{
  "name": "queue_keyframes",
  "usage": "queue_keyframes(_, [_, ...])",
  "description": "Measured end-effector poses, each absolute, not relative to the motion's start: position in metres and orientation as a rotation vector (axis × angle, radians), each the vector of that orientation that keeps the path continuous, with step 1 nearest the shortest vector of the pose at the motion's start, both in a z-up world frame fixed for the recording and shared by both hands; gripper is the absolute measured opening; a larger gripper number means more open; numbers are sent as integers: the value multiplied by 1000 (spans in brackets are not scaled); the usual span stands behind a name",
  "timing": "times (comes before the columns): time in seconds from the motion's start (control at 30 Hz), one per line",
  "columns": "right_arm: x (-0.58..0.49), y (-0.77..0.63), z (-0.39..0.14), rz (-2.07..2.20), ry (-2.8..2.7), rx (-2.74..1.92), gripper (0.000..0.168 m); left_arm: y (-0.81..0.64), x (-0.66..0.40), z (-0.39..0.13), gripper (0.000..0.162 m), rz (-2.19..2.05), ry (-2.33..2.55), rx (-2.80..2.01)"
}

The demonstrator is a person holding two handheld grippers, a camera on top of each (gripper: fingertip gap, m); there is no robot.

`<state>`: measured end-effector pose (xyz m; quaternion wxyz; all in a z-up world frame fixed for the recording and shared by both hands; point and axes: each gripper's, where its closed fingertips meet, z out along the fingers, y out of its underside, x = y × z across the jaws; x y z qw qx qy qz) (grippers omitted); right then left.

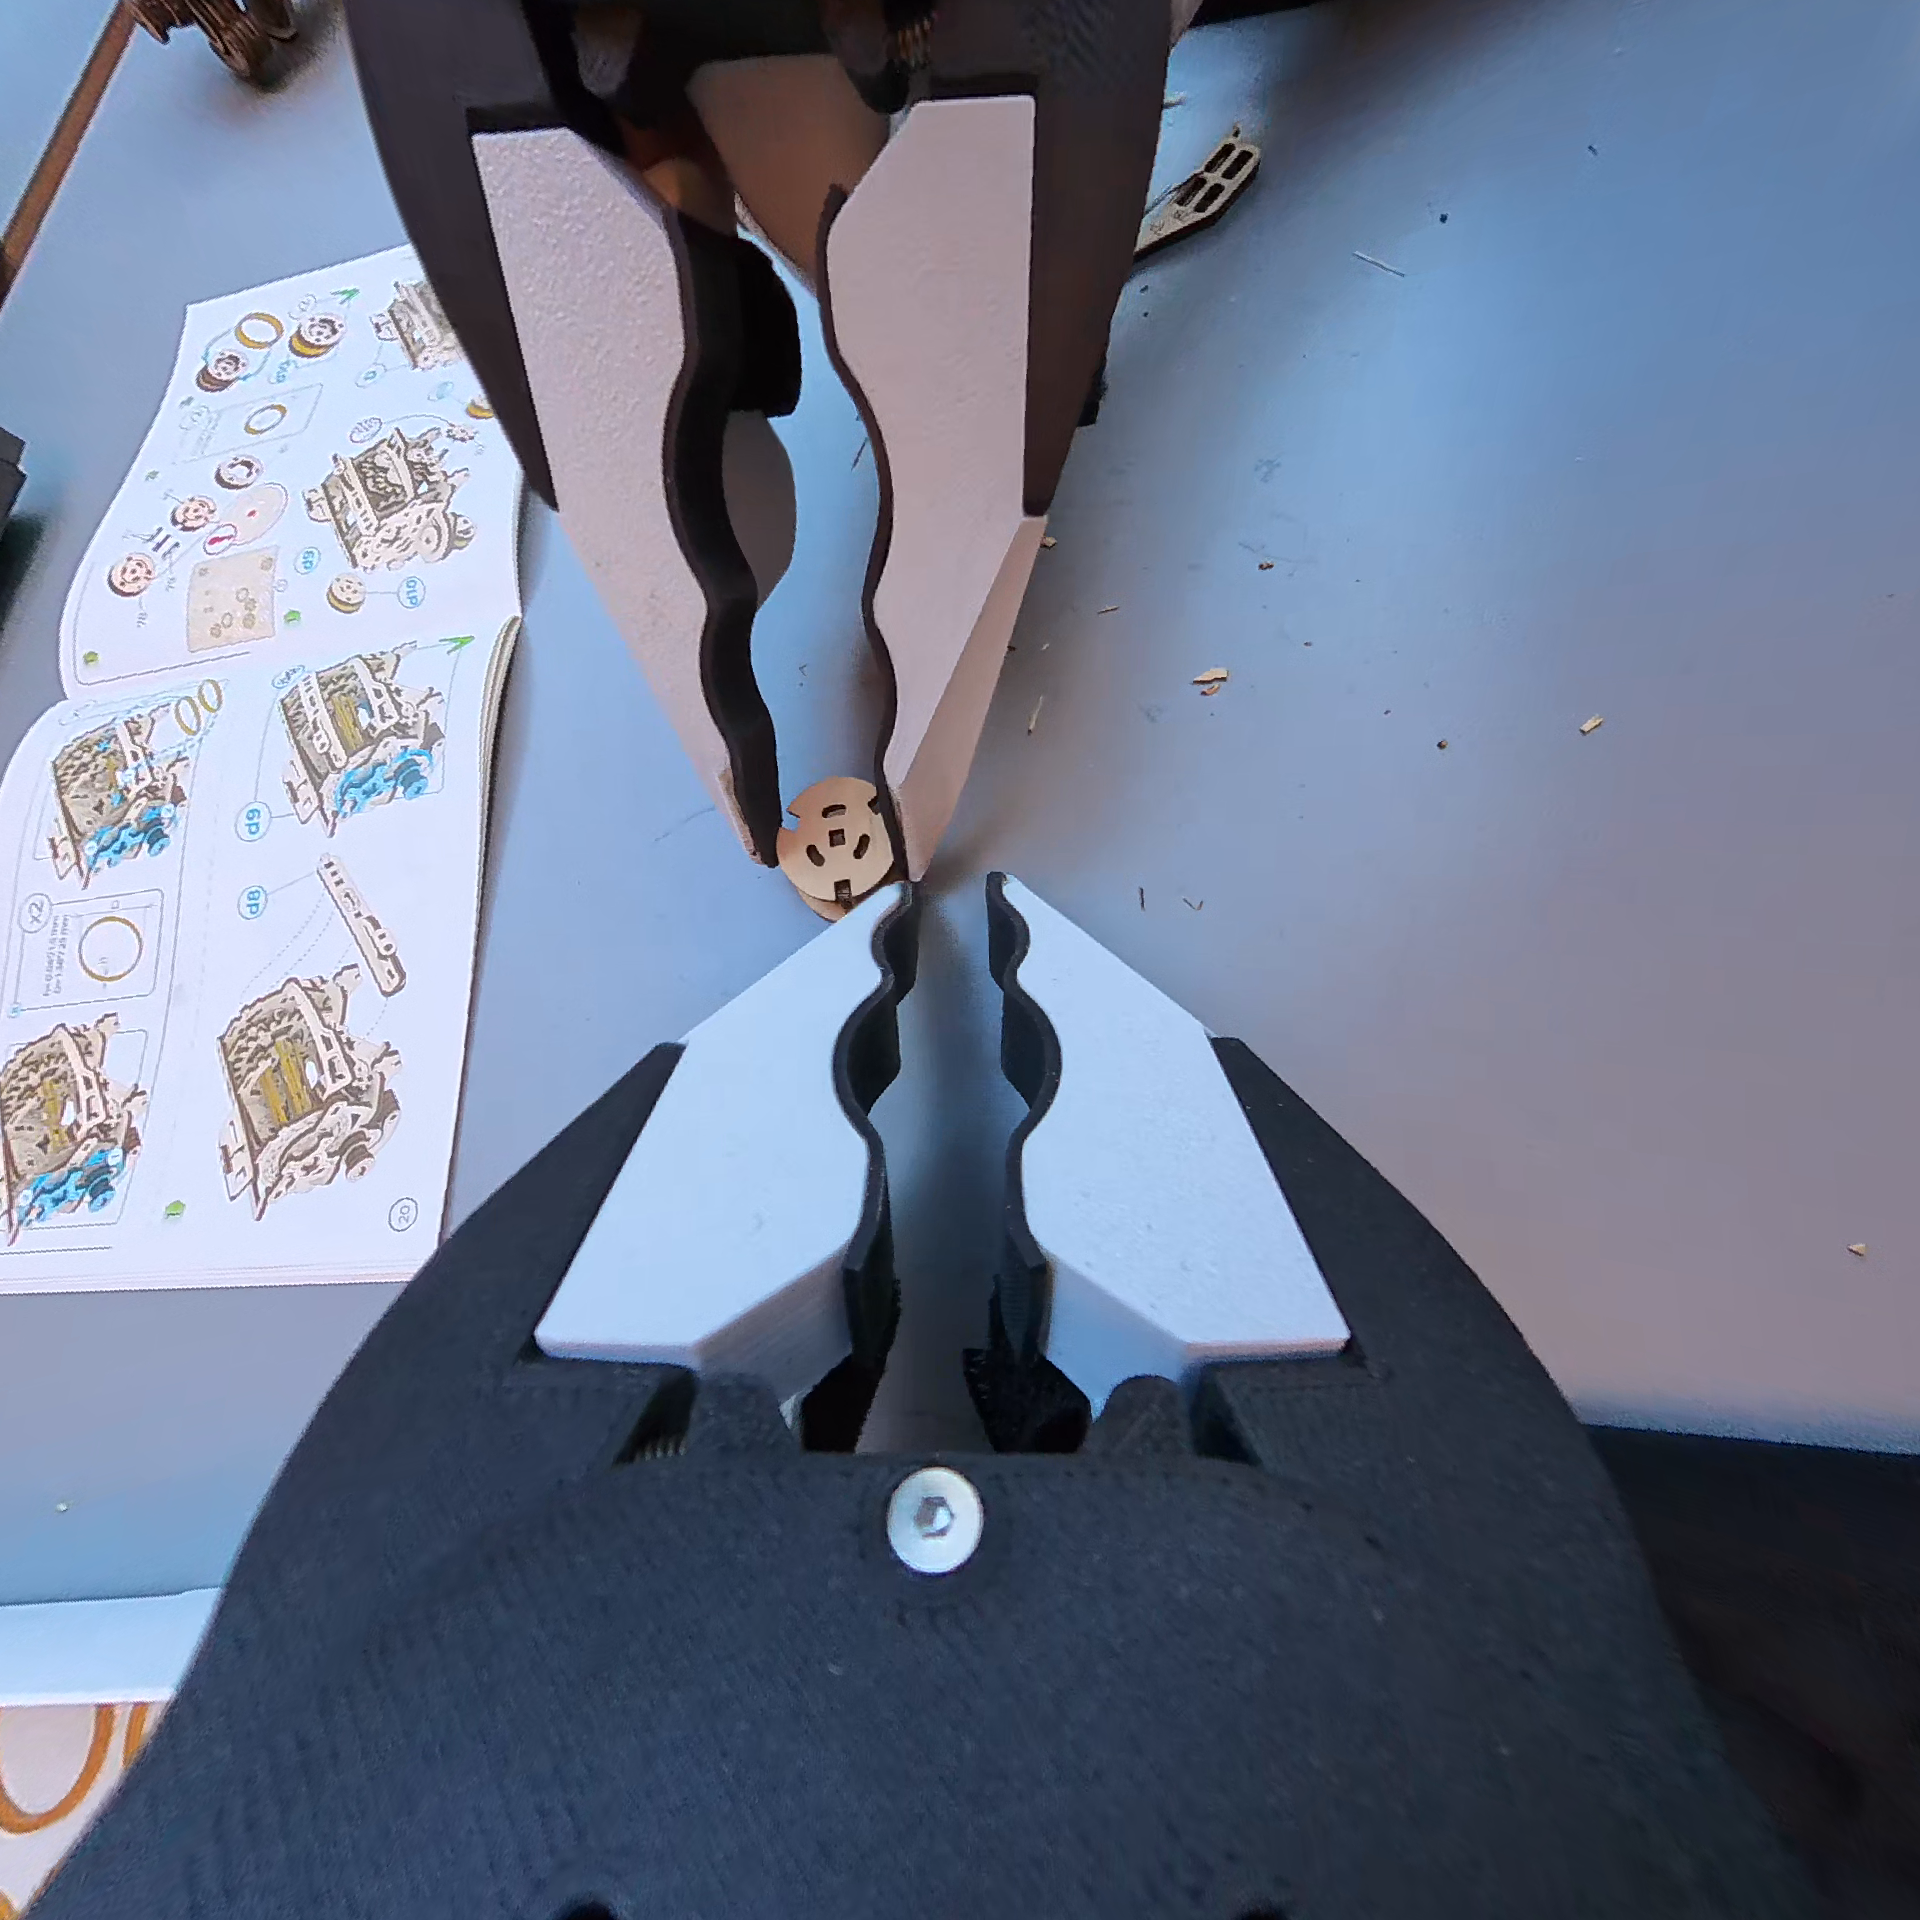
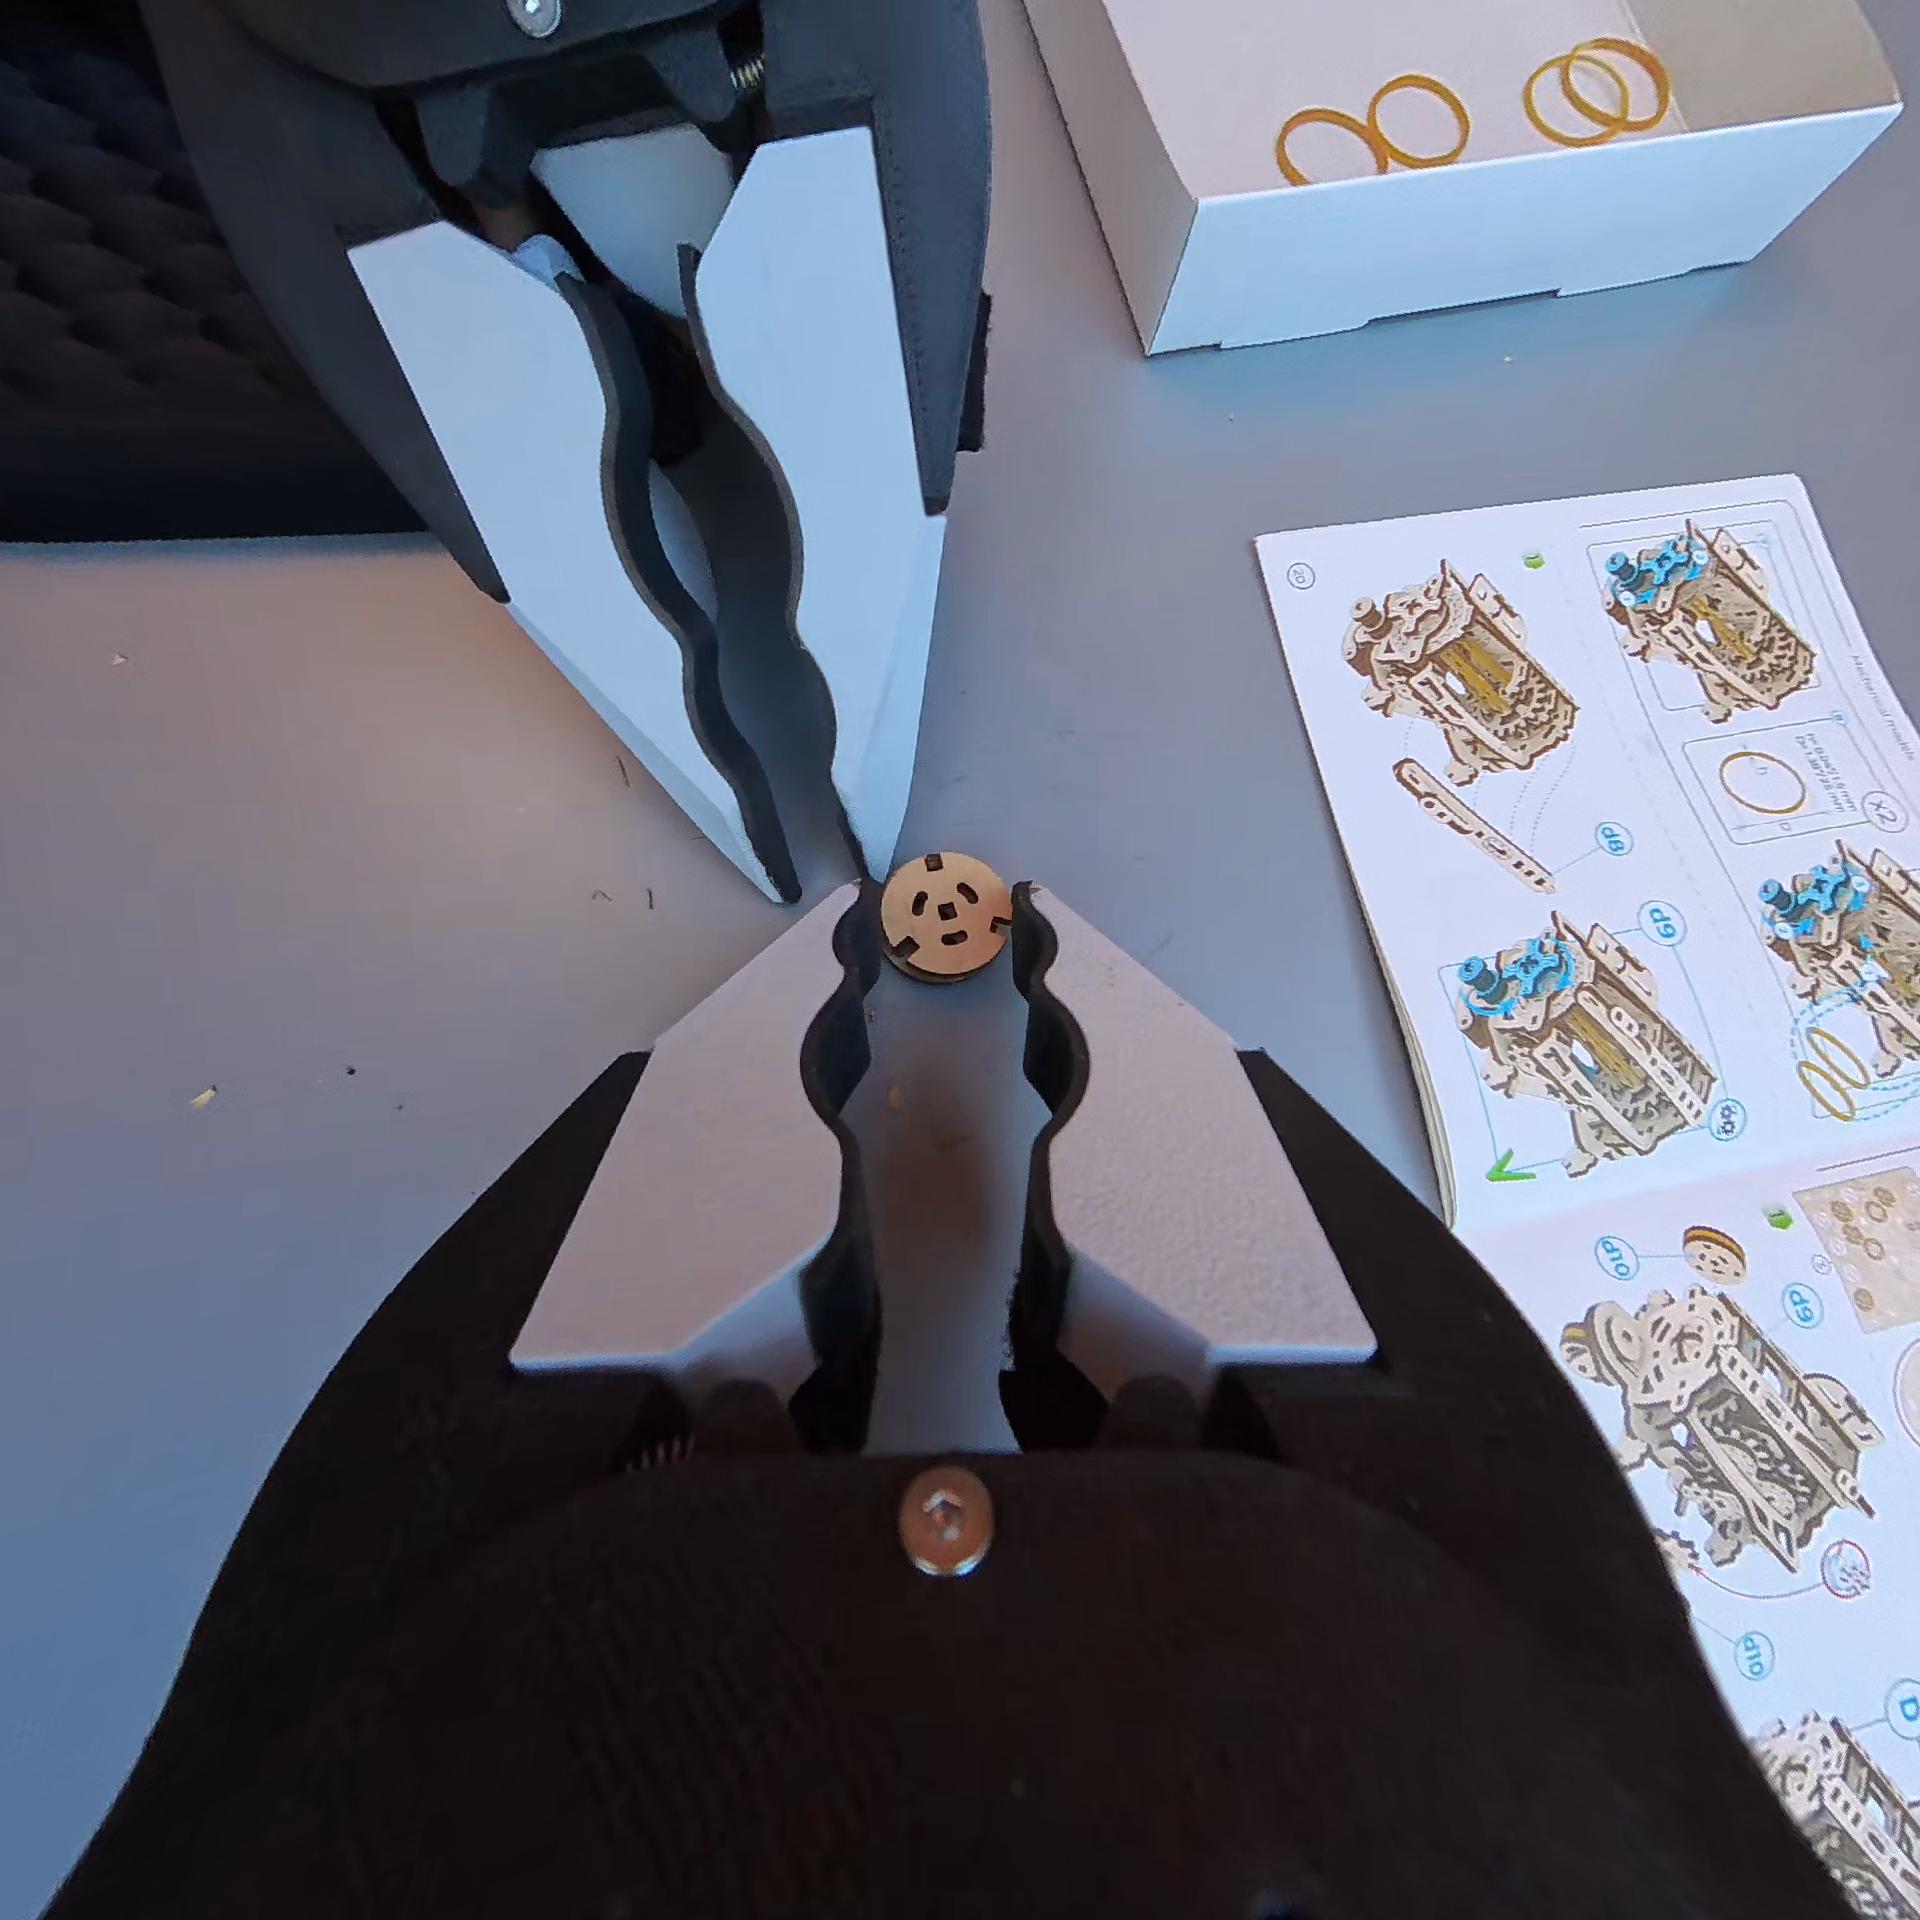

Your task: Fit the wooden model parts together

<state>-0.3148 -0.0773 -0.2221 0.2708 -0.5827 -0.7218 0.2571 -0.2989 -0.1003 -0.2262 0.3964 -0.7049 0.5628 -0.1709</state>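
Observation:
A small round wooden disc (image 2: pixel 945 914) with slots lies flat on the grey table (image 2: pixel 312 831), and a second disc layer shows under it. My right gripper (image 2: pixel 940 902) has a fingertip against each side of the disc and is shut on it. In the left wrist view the right gripper (image 1: pixel 831 844) reaches in from the top around the same disc (image 1: pixel 836 836). My left gripper (image 1: pixel 951 888) is narrowly open and empty, its tips just short of the disc. In the right wrist view the left gripper (image 2: pixel 831 878) points at the disc from the far left.
An open instruction booklet (image 1: pixel 260 779) lies on the table, also in the right wrist view (image 2: pixel 1610 935). A white box (image 2: pixel 1455 270) holds several rubber bands (image 2: pixel 1371 125). Other wooden parts (image 1: pixel 1205 192) lie at the far side. Small wood chips (image 1: pixel 1210 677) dot the table.

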Motion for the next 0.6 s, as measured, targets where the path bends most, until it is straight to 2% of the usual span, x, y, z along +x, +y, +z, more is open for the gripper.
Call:
queue_keyframes(0.27, [-315, -78, -222, 610, -1977, -1543, 24, -98, -306, -226, 14, -415, 1414, -1797])
queue_keyframes(0.43, [-316, -77, -222, 593, -1974, -1517, 30, -92, -312, -226, 25, -446, 1351, -1849])
queue_keyframes(0.6, [-311, -75, -212, 639, -1927, -1500, 32, -91, -310, -225, 24, -424, 1352, -1837])
